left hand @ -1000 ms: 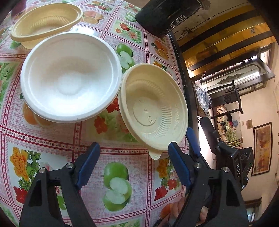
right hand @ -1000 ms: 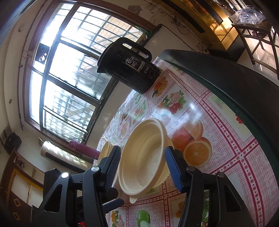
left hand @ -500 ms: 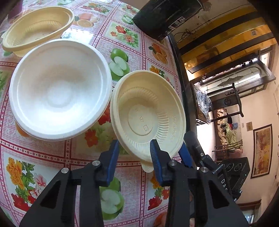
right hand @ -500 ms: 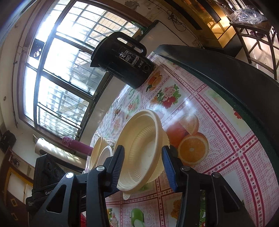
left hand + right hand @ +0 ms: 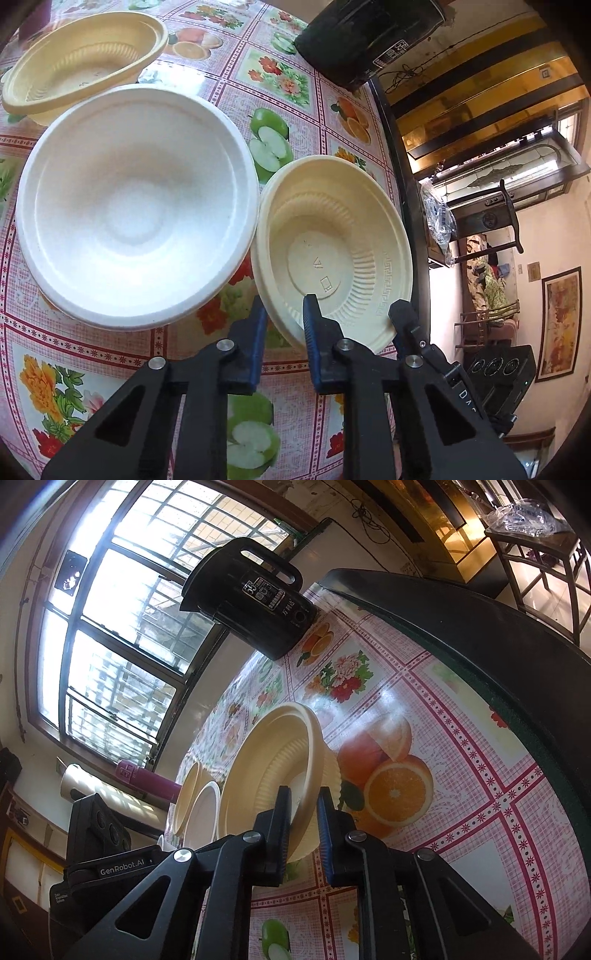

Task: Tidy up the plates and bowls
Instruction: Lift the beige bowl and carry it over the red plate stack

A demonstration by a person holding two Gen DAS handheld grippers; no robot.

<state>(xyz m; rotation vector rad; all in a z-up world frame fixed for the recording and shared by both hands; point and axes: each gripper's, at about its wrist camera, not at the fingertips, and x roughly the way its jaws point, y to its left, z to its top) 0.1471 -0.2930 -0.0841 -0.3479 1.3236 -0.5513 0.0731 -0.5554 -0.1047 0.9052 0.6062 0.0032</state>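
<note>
A cream plastic bowl point(image 5: 332, 254) stands near the table's right edge. My left gripper point(image 5: 282, 321) is shut on its near rim. My right gripper point(image 5: 301, 812) is shut on the same bowl's rim point(image 5: 273, 768) from the other side; its fingers also show in the left wrist view point(image 5: 404, 321). A large white plate point(image 5: 136, 203) lies just left of the bowl, its rim touching it. A second cream bowl point(image 5: 81, 59) sits behind the plate at the far left; it also shows in the right wrist view point(image 5: 188, 797), beside the white plate point(image 5: 203, 812).
A black kettle point(image 5: 255, 594) stands at the far end of the table point(image 5: 461, 775) with the fruit-print cloth. A magenta flask point(image 5: 147, 779) lies beyond the bowls. The table's dark right edge point(image 5: 402, 184) runs close past the held bowl.
Both grippers have closed from open onto the cream bowl's rim, the left one moving forward to it. The bowl has shifted slightly on the cloth.
</note>
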